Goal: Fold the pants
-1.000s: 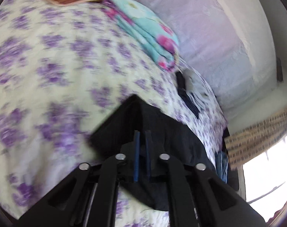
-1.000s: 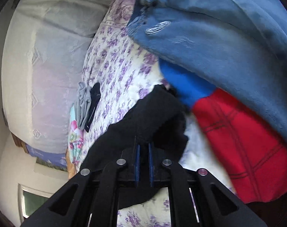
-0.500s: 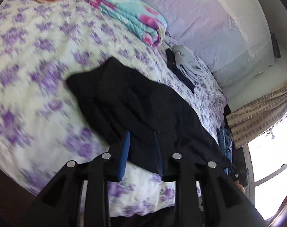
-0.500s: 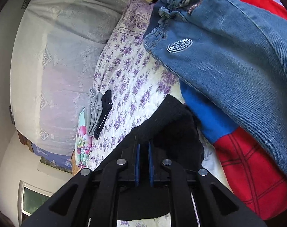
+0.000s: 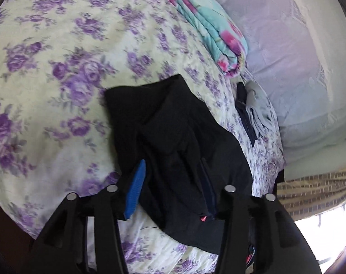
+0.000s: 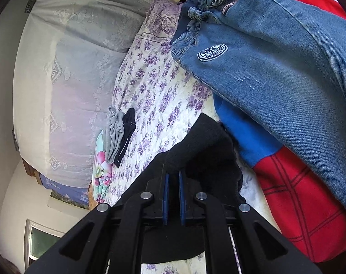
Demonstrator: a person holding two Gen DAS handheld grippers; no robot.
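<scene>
The black pants lie bunched on the purple-flowered bedspread. My left gripper is open, its blue pads spread wide over the near part of the pants, holding nothing. In the right wrist view the black pants rise as a fold in front of my right gripper, which is shut on an edge of them. The cloth hides the fingertips there.
A folded turquoise floral blanket and small folded grey and dark clothes lie further up the bed. Blue jeans and a red-and-blue garment are piled right of the pants. A lace-covered headboard stands behind.
My left gripper has opened and let go of the pants, which now lie spread on the bed. My right gripper has stayed shut on the pants and shifted slightly.
</scene>
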